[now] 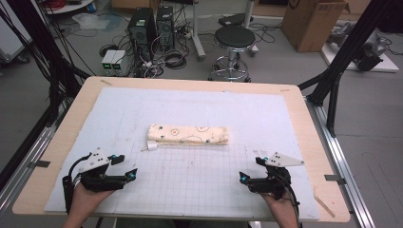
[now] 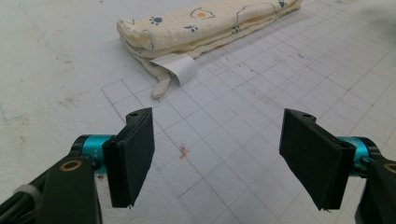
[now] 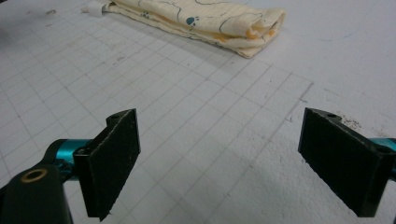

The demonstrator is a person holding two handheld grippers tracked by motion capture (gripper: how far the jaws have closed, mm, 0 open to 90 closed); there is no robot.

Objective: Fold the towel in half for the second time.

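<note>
A folded cream cloth printed with paw marks and faces lies across the middle of the white gridded mat. A white label sticks out at its left end. My left gripper rests near the mat's front left, open, jaws empty; its own view shows the cloth and label ahead. My right gripper sits at the front right, open and empty, with the cloth's right end ahead of it.
The mat covers a wooden table. Beyond the far edge stand a black stool, two computer towers with cables, and a cardboard box. Black frame posts flank the table's right side.
</note>
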